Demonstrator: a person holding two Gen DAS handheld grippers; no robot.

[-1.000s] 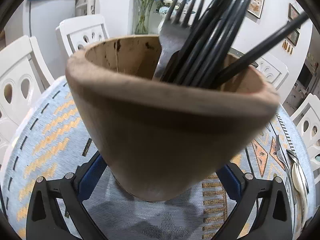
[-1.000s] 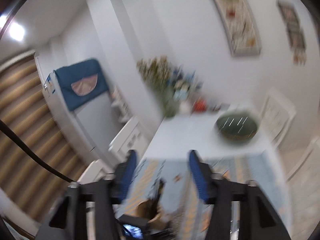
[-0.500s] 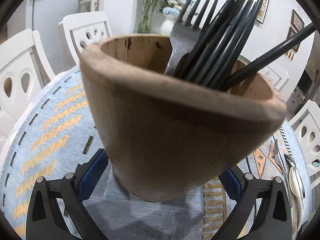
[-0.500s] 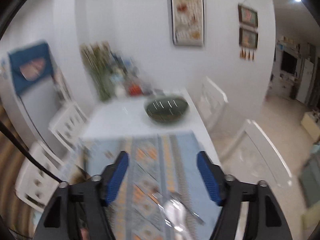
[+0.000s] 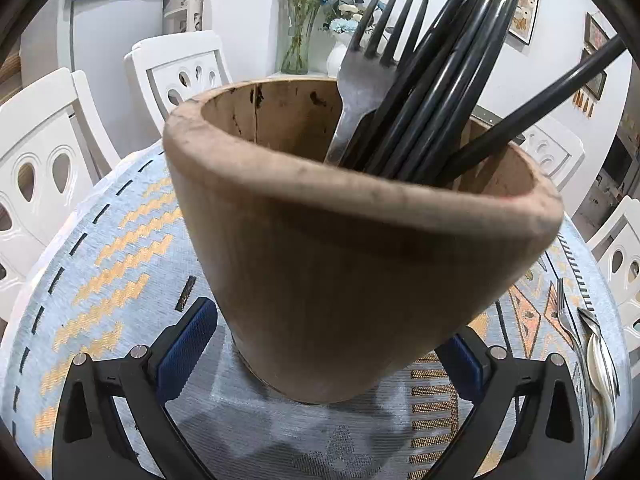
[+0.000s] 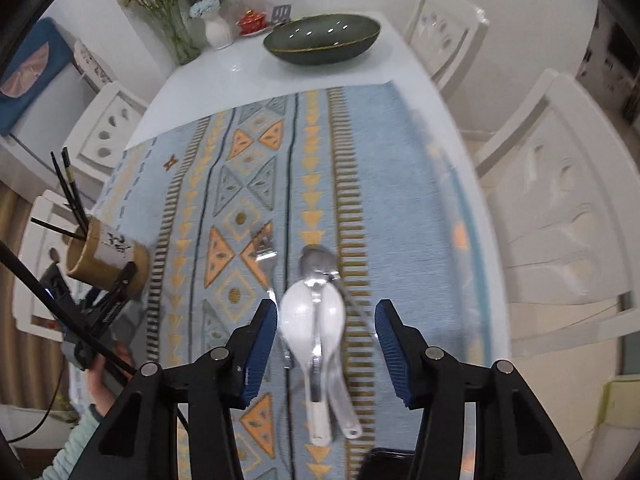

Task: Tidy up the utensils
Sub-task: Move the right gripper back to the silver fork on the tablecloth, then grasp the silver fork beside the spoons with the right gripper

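the left gripper is clamped on the wooden utensil holder, its blue pads pressed to the lower wall on either side, and the holder leans a little over the patterned blue table runner. inside stand a dark fork, tines up, and a bundle of black chopsticks fanning to the right, one stick splayed far out toward the wall.

the right gripper hangs over the runner with its jaws apart, gripping nothing; they have just been closing in, with a white ceramic spoon lying between the pads but untouched. a metal spoon lies partly under or across the white one, the overlap too blurred to sort out, and a metal fork lies just to the left, close by the left pad.

around them: white chairs crowd the table edges, a dark green bowl sits well back on the bare white tabletop, and behind it a glass vase of dried flowers, a white vase and a small red lidded cup. at the far left of the right wrist view, a hand grips the left tool below the holder.
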